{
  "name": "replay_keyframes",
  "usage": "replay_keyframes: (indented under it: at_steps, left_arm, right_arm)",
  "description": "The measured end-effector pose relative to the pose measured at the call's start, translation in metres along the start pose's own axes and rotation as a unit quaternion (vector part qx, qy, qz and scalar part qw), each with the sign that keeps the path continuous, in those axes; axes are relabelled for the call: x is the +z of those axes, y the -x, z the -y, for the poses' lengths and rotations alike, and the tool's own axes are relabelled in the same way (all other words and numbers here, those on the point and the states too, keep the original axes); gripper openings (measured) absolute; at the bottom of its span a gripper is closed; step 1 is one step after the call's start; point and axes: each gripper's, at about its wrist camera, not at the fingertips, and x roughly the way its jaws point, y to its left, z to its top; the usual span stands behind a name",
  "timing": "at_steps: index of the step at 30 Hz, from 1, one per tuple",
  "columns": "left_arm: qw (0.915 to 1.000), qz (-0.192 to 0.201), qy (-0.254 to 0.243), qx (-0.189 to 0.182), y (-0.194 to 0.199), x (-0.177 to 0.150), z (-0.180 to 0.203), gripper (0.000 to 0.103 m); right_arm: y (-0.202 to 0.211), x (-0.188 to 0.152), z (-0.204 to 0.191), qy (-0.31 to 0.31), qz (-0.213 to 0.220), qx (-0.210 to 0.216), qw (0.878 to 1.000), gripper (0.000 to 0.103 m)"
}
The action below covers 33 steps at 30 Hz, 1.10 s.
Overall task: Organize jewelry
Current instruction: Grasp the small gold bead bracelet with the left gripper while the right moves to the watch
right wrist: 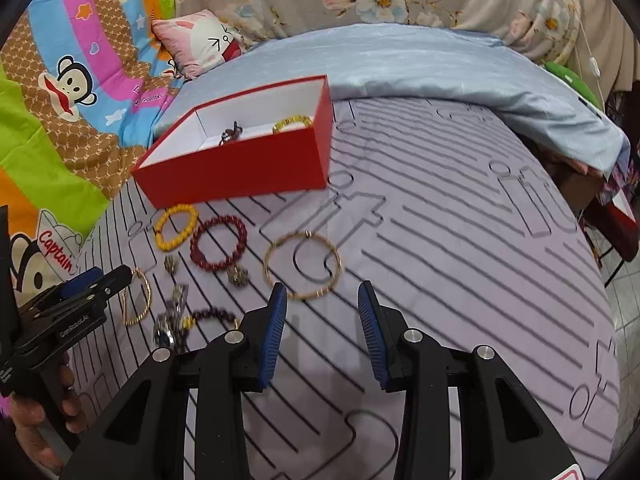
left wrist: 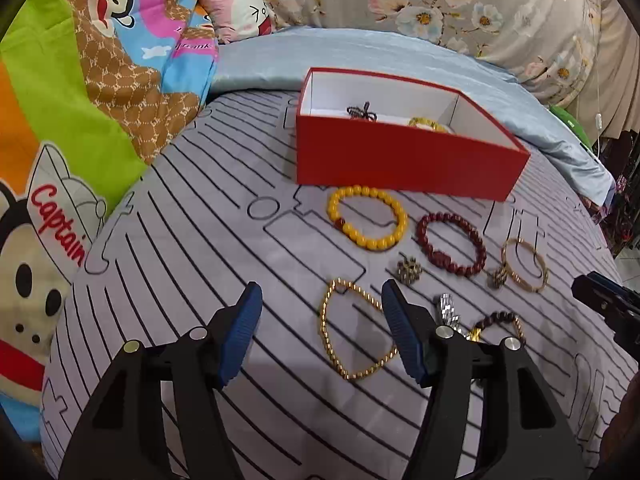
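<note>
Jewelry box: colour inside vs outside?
Jewelry box: red outside, white inside. Clearest in the left wrist view.

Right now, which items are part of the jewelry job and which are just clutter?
Job:
red box
yellow bead bracelet
dark red bead bracelet
gold chain bracelet
thin gold bangle

Lying about:
pink pillow
cartoon monkey blanket
floral bedding

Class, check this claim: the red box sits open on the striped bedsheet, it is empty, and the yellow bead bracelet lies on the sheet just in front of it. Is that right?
Not quite. The red box is not empty: the right wrist view shows a dark beaded piece and a yellow bracelet inside. The box is open on the striped bedsheet, with the yellow bead bracelet in front.
</note>
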Motion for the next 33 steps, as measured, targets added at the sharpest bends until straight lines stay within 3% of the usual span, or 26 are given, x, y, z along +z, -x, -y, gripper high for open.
replay_keyframes:
  at_steps: [6, 10, 12, 17, 20, 33]
  left_arm:
    - [1.0000, -0.002, 0.003, 0.003, -0.001, -0.012, 0.002, 0.058]
    - [0.9997, -0.010, 0.021, -0.001, -0.006, -0.013, -0.004, 0.048]
    - [0.9995, -0.011, 0.030, 0.000, -0.007, -0.013, -0.009, 0.043]
    - [0.9995, -0.012, 0.030, -0.003, -0.008, -0.014, -0.009, 0.015]
    - [0.9994, -0.013, 0.032, -0.008, -0.008, -0.014, -0.010, 0.004]
    - [0.9992, -0.012, 0.034, -0.016, -0.003, -0.020, -0.007, 0.004]
  right_arm:
    - [0.004, -0.021, 0.004, -0.009, -0.010, -0.001, 1.000, 0.037]
    - [0.003, -0.029, 0.000, -0.006, -0.015, 0.003, 1.000, 0.037]
    - [0.003, -0.030, -0.003, -0.002, -0.016, 0.005, 1.000, 0.037]
    - [0.000, -0.034, -0.012, 0.005, -0.021, 0.017, 1.000, 0.037]
    - [-0.001, -0.037, -0.022, 0.013, -0.023, 0.026, 0.999, 0.037]
    - [-0.001, -0.042, -0.078, 0.063, -0.024, 0.073, 0.995, 0.037]
